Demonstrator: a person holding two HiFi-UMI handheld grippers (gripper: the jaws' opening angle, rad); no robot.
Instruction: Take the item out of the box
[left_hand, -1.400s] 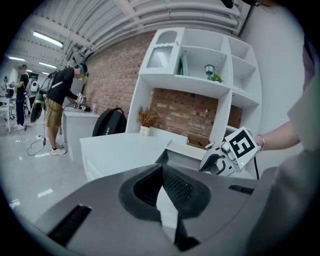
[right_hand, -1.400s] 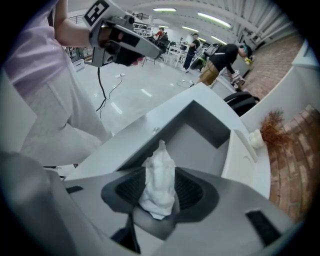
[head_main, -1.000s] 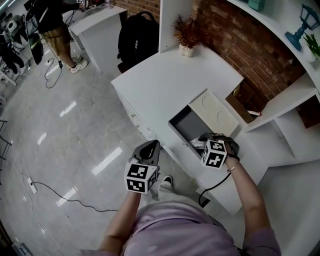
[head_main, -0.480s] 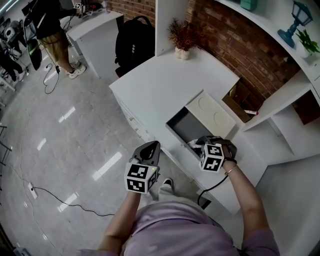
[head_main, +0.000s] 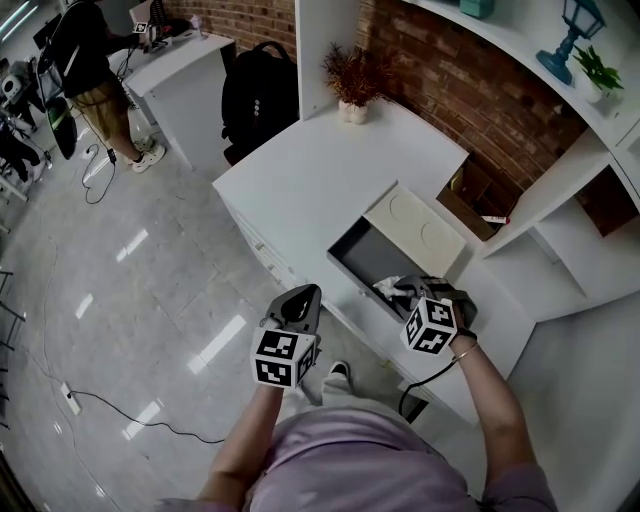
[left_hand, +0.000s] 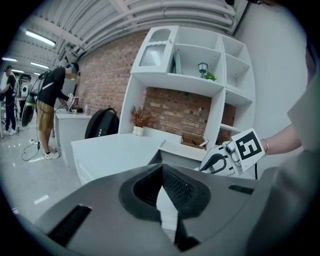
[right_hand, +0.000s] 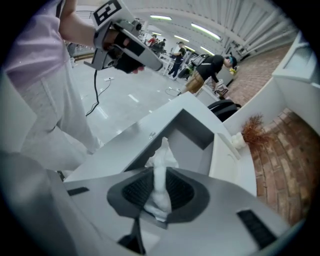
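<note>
Head view: box (head_main: 347, 262) is seen open on table (head_main: 310, 170), with lid (head_main: 415, 230) laid touching it at its 2 o'clock. Right gripper (head_main: 408, 290) is tipped down at the box's 5 o'clock corner, and white crumpled item (head_main: 388, 288) is seen at its tips. Left gripper (head_main: 300, 297) is held off the table edge, at the box's 7 o'clock.

Left gripper view: jaws are seen clenched together, with nothing between them.

Right gripper view: jaws have just been closing and are clamped on the item (right_hand: 161, 185). It sticks out toward 12 o'clock, with the box interior behind it.
</note>
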